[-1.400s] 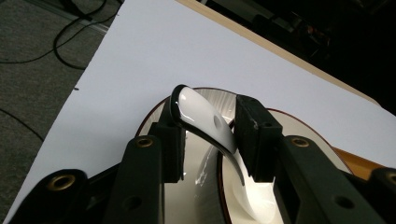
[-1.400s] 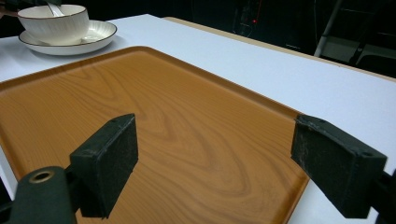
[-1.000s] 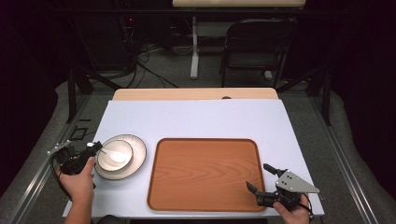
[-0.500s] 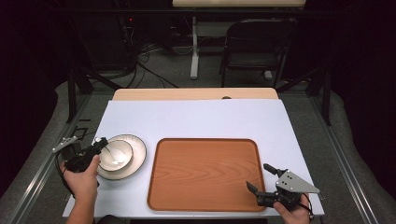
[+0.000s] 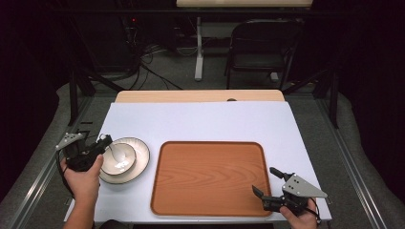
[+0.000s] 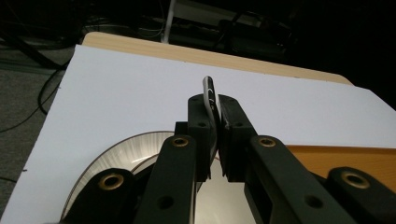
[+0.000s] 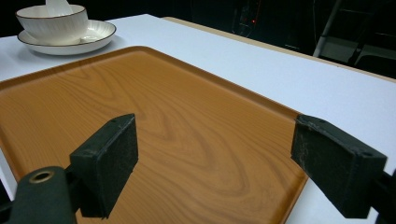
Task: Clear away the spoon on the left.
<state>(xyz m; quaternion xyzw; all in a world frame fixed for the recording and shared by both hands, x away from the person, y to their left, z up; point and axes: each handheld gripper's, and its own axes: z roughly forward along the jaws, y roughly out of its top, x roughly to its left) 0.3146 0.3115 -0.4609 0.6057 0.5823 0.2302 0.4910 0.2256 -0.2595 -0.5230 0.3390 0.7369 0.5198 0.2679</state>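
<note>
Beyond the white table (image 5: 200,119) with its wooden far edge (image 5: 198,96), a black chair (image 5: 265,45) stands on the grey floor (image 5: 353,143) beside what looks like a white desk leg (image 5: 198,47) and loose cables (image 5: 153,57).

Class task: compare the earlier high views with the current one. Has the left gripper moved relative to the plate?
Yes. The left gripper, shut on the spoon, has drawn back toward the plate's left rim, away from the tray.

Black two-jaw left gripper (image 6: 212,122) with brass-ringed pivot holes, right gripper (image 7: 229,158) with matte rectangular pads (image 7: 110,161), grey triangular top plates, bare forearms
</note>
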